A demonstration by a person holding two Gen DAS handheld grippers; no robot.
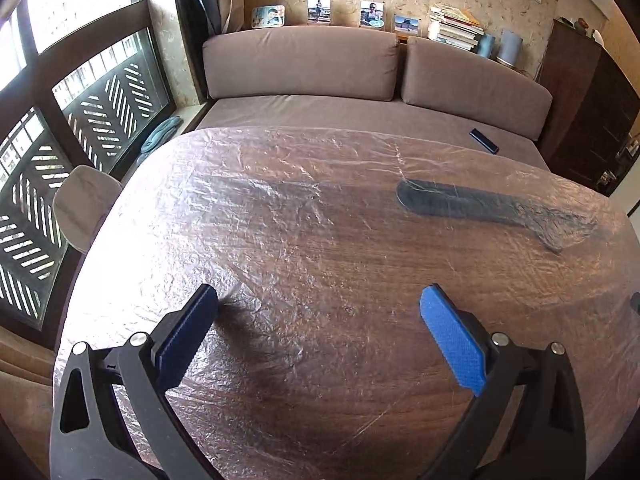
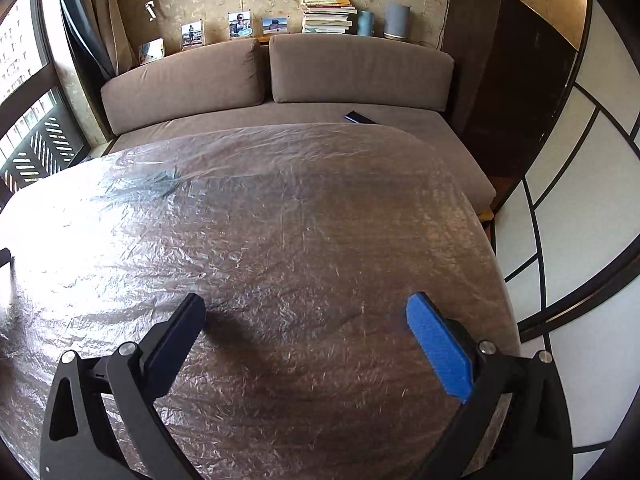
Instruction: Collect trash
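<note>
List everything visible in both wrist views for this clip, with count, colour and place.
plastic sheet: one, clear and crinkled, covering the table top
table: one, dark wood, under both grippers
dark strip: one, black, under the sheet, far side
sofa: one, brown, behind the table
small dark object: one, on the sofa seat
photos: four, on the ledge
books: one stack, on the ledge
cabinet: one, dark, right of the sofa
left gripper: open, empty
right gripper: open, empty
</note>
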